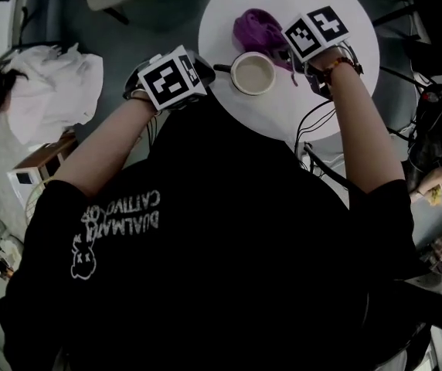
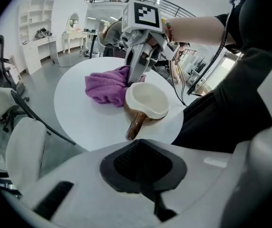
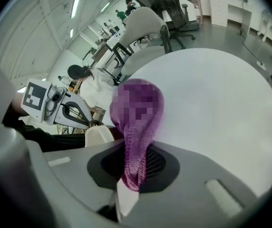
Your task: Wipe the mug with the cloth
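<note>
A brown mug [image 2: 147,100] with a cream inside stands on the round white table [image 2: 83,122], and its handle [image 2: 137,124] points toward my left gripper [image 2: 143,167]. That gripper is shut and holds nothing, just short of the handle. A purple cloth [image 2: 107,86] lies bunched behind the mug. My right gripper [image 3: 135,167] is shut on one end of the cloth [image 3: 138,127], right beside the mug's rim [image 3: 98,136]. In the head view the mug [image 1: 253,73] sits between the two marker cubes, with the cloth [image 1: 256,28] behind it.
The table edge [image 1: 283,134] runs close to the person's body, with cables [image 1: 317,118] hanging beside it. A white draped chair [image 1: 51,91] stands to the left. Office chairs [image 3: 150,20] stand beyond the table's far side.
</note>
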